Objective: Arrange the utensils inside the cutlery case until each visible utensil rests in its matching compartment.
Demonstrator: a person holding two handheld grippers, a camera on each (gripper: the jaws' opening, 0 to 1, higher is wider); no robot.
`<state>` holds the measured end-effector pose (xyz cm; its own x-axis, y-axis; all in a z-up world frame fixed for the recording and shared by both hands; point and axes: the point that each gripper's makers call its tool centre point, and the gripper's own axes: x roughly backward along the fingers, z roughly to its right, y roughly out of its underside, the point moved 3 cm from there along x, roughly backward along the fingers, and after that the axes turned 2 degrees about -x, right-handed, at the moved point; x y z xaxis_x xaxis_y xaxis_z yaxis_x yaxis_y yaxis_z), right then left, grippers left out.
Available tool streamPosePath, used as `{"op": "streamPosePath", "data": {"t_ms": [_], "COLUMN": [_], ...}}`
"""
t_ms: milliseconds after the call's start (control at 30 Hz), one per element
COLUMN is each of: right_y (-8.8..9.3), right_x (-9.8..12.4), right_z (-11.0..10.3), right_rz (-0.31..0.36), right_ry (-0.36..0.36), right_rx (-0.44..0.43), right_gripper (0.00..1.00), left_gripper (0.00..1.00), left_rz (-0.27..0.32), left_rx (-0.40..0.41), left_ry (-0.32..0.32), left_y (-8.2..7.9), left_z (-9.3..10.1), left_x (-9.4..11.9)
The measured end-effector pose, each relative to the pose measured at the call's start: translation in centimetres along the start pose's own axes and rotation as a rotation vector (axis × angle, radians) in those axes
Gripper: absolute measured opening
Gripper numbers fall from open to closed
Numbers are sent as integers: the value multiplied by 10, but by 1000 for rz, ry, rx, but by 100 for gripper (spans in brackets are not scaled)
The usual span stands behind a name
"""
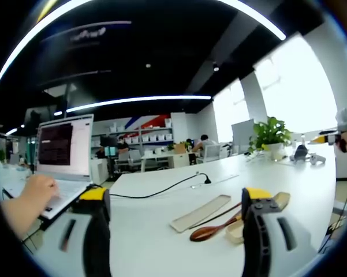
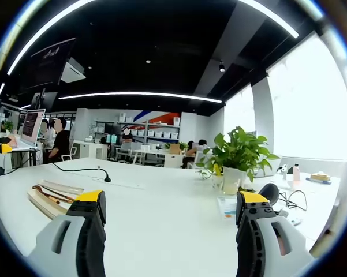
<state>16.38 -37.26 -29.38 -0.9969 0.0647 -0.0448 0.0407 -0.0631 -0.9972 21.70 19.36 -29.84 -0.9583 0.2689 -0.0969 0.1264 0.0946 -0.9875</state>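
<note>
We see the cutlery case (image 1: 200, 213) lying flat on the white table (image 1: 161, 231), a pale, long tray just ahead of the left tongs (image 1: 179, 222), with a dark brown wooden spoon (image 1: 211, 232) beside it, its bowl toward us and its handle running back under the right jaw; a lighter wooden utensil (image 1: 280, 200) pokes out behind that jaw, and we cannot tell whether either one rests in the case or on the table next to it. The left tongs stand wide apart and hold nothing. From the right gripper view the same case (image 2: 59, 187) and the wooden pieces (image 2: 49, 199) lie toward the table's left edge, just beyond the left jaw of the right tongs (image 2: 170, 222), which are likewise spread wide and empty. A black cable (image 1: 161, 188) crosses the table behind the case. The left gripper view adds a hand (image 1: 37, 190) resting on an open laptop (image 1: 63, 153) near the table's left edge; its screen text is too small to read. The right gripper view adds a potted plant (image 2: 237, 158) in a white pot, a small card (image 2: 227, 208) with print we cannot read, and people seated far back in the office.
</note>
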Motion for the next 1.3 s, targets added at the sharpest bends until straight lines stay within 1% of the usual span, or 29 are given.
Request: {"op": "streamPosePath", "data": {"t_ms": [133,333,567,667,733,800,867,967,1033,1133,1200,1267,1300], "right_y": [1,2,2,-3,-10,-12,-13,-11,-9,-6,-8,-9,-8], "right_x": [-1,-2,-3,4,11,13,13,8,4,-3,-7,-11,-14], "right_z": [-2,-2,-4,-4,0,0,-4,-20,-29,-42,-46,-51,-54], "right_rz": [-6,-9,-13,-3,13,17,18,16,13,-10,-4,-3,-14], "right_ry": [-7,-5,-13,-23,-6,-4,-14,-83,-114,-144,-154,-171,-184], "right_rx": [1,0,-7,11,35,53,52,14,7,30,38,49,52], "right_gripper": [98,98,98,98,98,97,97,97,97,96,96,95,95], "left_gripper": [100,100,100,100,100,100,100,99,99,97,96,96,95], "left_rz": [14,8,3,1,1,-4,-6,-13,-13,-6,3,0,-9], "left_rx": [6,5,2,3,2,0,3,1,-2,-1,-16,-30,-35], "left_ry": [-6,-12,-6,-3,-9,-10,-7,0,6,22,44,53,61], "left_y": [-3,-2,-1,0,0,1,3,5,5,2,-1,-1,0], "left_z": [-2,-4,-2,-2,-3,-2,-2,0,2,3,5,6,7], "left_x": [1,0,-1,-1,-1,-2,-3,-5,-5,-6,-8,-11,-13]}}
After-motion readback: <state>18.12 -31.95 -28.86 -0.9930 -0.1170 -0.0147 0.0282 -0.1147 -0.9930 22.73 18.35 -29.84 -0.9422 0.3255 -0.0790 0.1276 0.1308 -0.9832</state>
